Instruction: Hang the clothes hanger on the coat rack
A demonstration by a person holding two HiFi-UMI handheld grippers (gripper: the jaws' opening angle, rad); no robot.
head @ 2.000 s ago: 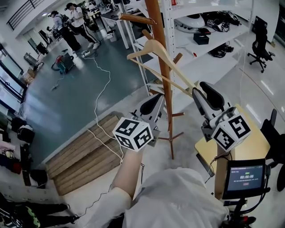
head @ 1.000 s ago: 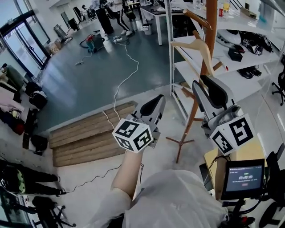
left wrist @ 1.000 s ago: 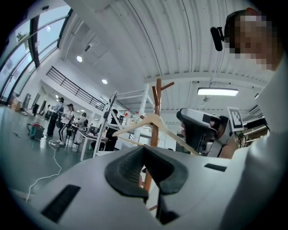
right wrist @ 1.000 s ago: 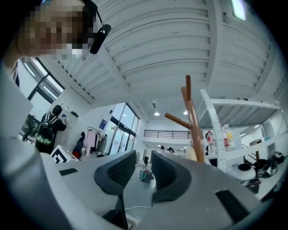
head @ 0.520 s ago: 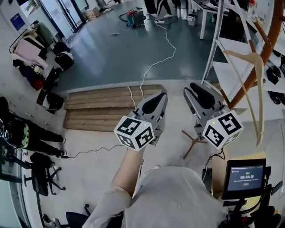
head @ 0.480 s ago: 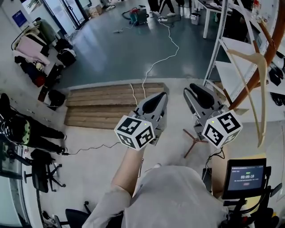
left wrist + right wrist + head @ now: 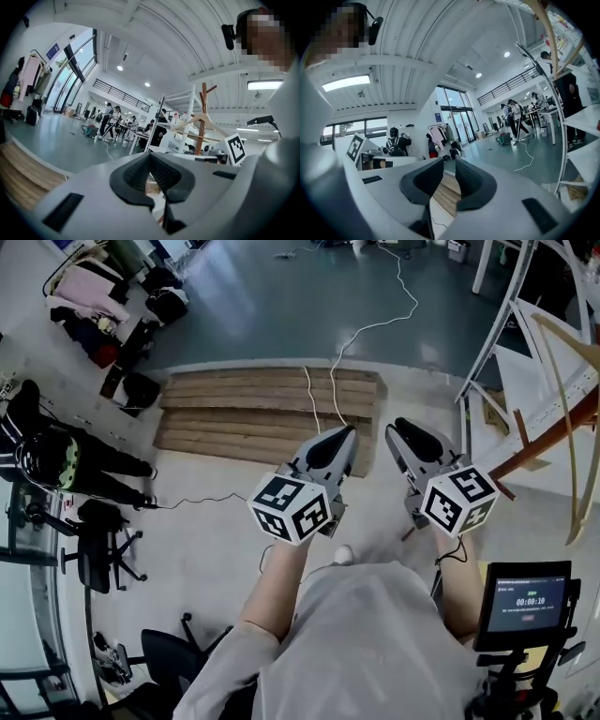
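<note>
Clothes hanger point(image 7: 187, 123) hooked on coat rack point(image 7: 204, 96), well apart to right of right gripper point(image 7: 405, 430); task judged complete. Right gripper jaws slightly apart, nothing between. Left gripper point(image 7: 339, 437) jaws together, empty. Both held clear, likely to avoid knocking hanger.

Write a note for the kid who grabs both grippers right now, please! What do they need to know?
Left gripper: jaws together, nothing in them.
Right gripper: jaws slightly apart, empty; only floor shows through the gap.
Both are held low in front of the body, away from the coat rack.
The wooden clothes hanger appears to hang on the coat rack, off to the right; neither gripper touches it.
Done: the hanger looks hung and let go.
Left: probably nothing. Maybe check that its hook sits properly on the peg, which can't be made out from here.
</note>
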